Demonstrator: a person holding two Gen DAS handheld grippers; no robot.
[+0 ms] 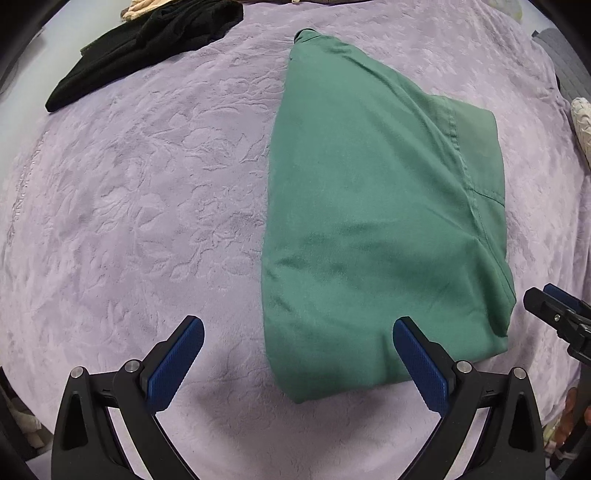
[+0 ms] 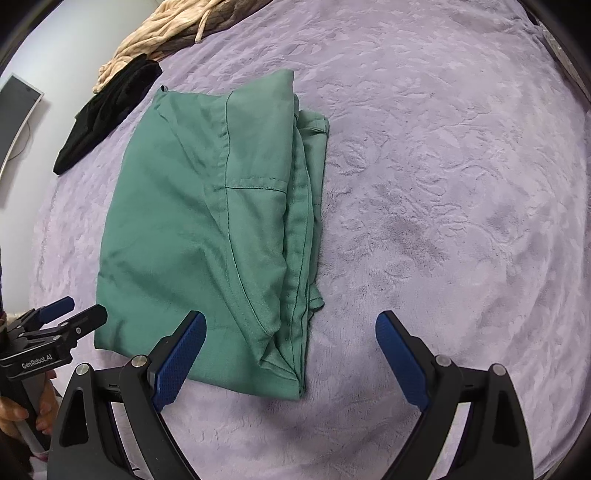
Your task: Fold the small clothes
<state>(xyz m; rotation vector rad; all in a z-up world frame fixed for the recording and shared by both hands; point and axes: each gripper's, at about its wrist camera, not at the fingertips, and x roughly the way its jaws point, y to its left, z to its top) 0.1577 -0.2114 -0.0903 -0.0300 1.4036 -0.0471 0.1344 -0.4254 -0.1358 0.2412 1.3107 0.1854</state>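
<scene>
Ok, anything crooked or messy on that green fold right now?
Slightly. The green garment lies folded on the purple blanket, but along its right edge the layers fan out unevenly instead of stacking flush. Nothing spilled or damaged.

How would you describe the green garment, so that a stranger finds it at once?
A lilac blanket with a leaf pattern covers the whole surface. Near its middle lies the green garment, folded into a flat rectangle with stitched seams showing. The other clothes, a black garment and a beige garment, lie crumpled at the far edge.
</scene>
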